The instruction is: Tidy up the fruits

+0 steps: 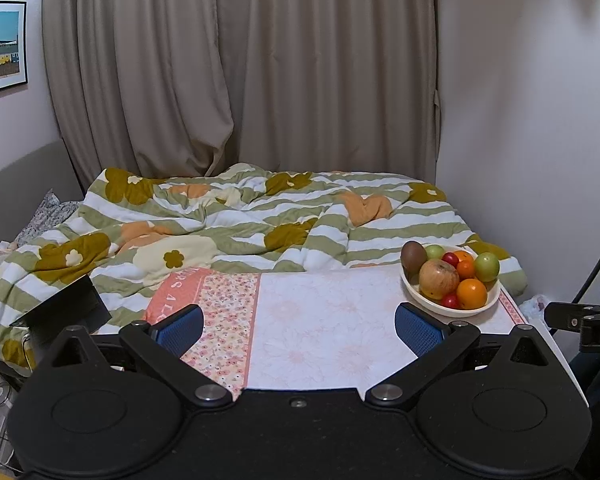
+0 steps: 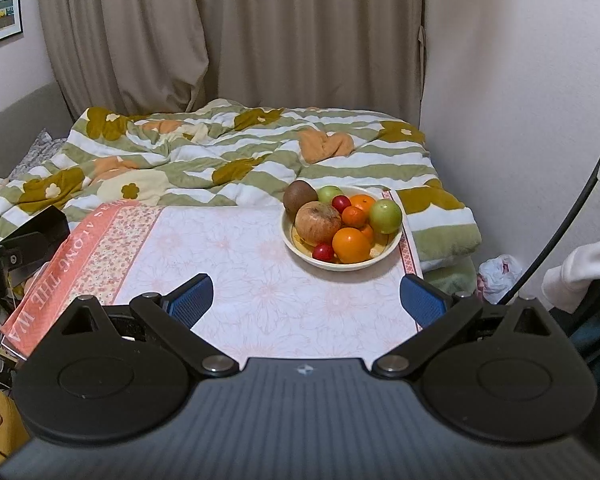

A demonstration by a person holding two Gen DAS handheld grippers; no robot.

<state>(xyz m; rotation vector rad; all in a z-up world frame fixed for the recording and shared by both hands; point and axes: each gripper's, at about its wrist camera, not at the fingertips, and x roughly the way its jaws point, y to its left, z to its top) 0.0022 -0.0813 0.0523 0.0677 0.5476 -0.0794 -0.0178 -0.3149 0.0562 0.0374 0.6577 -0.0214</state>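
A cream bowl point(image 2: 300, 250) stands at the far right of the table on a floral cloth point(image 2: 236, 272). It holds several fruits: a reddish apple point(image 2: 318, 222), a brown kiwi point(image 2: 299, 196), oranges point(image 2: 351, 245), green apples point(image 2: 385, 216) and small red fruits point(image 2: 323, 252). The bowl also shows in the left wrist view point(image 1: 420, 300), with the apple point(image 1: 438, 279) and an orange point(image 1: 471, 293). My left gripper point(image 1: 299, 330) is open and empty over the near table. My right gripper point(image 2: 306, 300) is open and empty, in front of the bowl.
A bed with a striped flowered duvet point(image 2: 220, 160) lies behind the table, with beige curtains point(image 2: 220, 32) beyond. A wall point(image 2: 500, 80) stands on the right. A black clamp point(image 2: 16, 248) sits at the table's left edge. A plastic bag point(image 2: 498, 272) lies on the floor at right.
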